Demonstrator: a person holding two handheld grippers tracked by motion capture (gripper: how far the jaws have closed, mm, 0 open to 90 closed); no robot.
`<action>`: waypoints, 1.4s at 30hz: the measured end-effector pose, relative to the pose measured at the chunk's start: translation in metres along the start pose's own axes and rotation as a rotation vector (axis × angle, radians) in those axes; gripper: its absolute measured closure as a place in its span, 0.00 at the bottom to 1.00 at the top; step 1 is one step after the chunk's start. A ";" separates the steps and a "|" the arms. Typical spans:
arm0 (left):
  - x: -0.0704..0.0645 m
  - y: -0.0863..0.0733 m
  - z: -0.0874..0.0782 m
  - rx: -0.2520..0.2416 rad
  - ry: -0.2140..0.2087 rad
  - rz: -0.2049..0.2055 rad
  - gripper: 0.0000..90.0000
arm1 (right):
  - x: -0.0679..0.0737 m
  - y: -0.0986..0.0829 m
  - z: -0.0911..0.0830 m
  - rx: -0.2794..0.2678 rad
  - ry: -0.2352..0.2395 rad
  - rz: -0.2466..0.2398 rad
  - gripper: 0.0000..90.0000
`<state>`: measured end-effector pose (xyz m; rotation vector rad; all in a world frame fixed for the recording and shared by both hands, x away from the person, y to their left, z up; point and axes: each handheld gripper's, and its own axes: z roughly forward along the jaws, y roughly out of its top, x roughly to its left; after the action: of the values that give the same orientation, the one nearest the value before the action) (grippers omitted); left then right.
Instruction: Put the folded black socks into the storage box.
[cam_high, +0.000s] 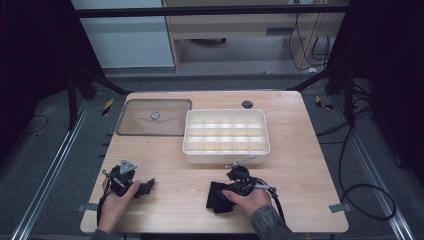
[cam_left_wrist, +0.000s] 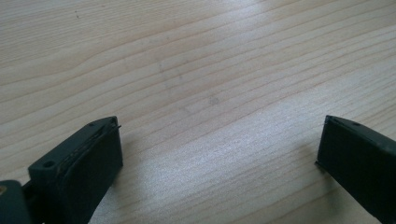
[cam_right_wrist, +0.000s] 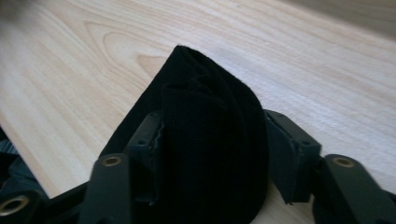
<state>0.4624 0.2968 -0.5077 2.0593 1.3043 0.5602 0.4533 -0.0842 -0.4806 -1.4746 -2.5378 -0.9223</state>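
Observation:
A folded black cloth (cam_high: 216, 197) lies at the table's front middle, and my right gripper (cam_high: 223, 194) is shut on it. In the right gripper view the cloth (cam_right_wrist: 210, 107) bulges up between the two black jaws of the right gripper (cam_right_wrist: 213, 120), just above the wood. My left gripper (cam_high: 146, 187) rests at the front left, held by a hand and pointing right. In the left gripper view the left gripper (cam_left_wrist: 219, 125) has its jaws spread wide over bare wood, with nothing between them.
A white box (cam_high: 226, 156) divided into several compartments stands mid-table, just beyond the right gripper. A clear flat lid (cam_high: 135, 125) with a round knob lies at the back left. A small dark round hole (cam_high: 247, 104) sits near the wooden table's (cam_high: 305, 170) back edge.

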 end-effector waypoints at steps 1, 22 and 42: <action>0.000 0.000 0.000 0.000 0.000 0.000 0.00 | 0.001 -0.001 0.000 0.004 0.023 0.007 0.56; 0.000 -0.001 0.000 -0.008 -0.006 0.003 0.00 | -0.016 0.000 -0.072 -0.125 -0.016 -0.051 0.74; -0.001 -0.001 0.000 -0.006 -0.007 0.002 0.00 | -0.060 0.059 -0.198 -0.261 -0.279 -0.074 0.74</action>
<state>0.4612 0.2960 -0.5081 2.0563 1.2947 0.5563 0.4873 -0.2127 -0.3114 -1.6966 -2.7698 -1.1743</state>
